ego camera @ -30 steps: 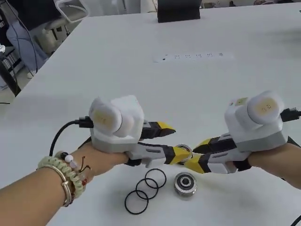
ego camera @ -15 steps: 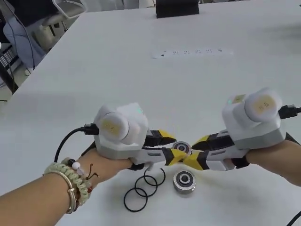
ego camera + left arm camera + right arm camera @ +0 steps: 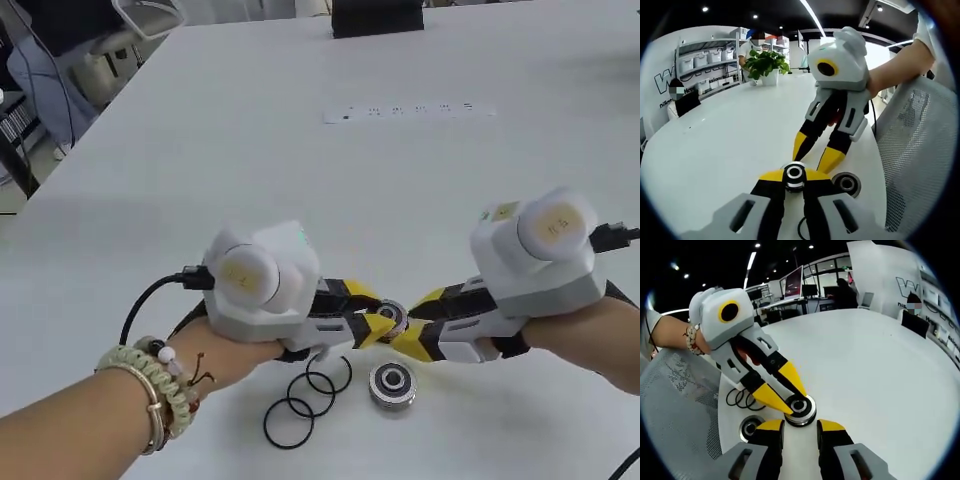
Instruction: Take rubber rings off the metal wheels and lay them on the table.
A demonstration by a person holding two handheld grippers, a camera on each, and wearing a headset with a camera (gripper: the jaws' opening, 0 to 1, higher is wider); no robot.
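- A small metal wheel (image 3: 801, 410) is held above the white table (image 3: 300, 150), low in the centre of the head view.
- It is pinched across its rim by the yellow tips of the left gripper (image 3: 371, 314), which are pressed onto it.
- The right gripper (image 3: 801, 429) is seen with its jaws spread and nothing between them. Its tips are just beside the wheel.
- The wheel is judged to be hard, stiff and heavy for its size. Its smooth metal may slip, so a firm pinch across the rim is called for.
- A dark band (image 3: 805, 422) is seen round the rim and is probably a rubber ring, which would be light, soft and stretchy. It is best caught at the exposed edge, away from the left tips, and rolled off.
- The wheel is a flat disc with no long side. Its bore is turned up toward the head camera, so its axle line is judged roughly upright and slightly tilted.
- A second wheel (image 3: 392, 384) lies flat on the table below it, bore up.
- Three loose rubber rings (image 3: 305, 400) lie overlapping at the lower left of that second wheel.
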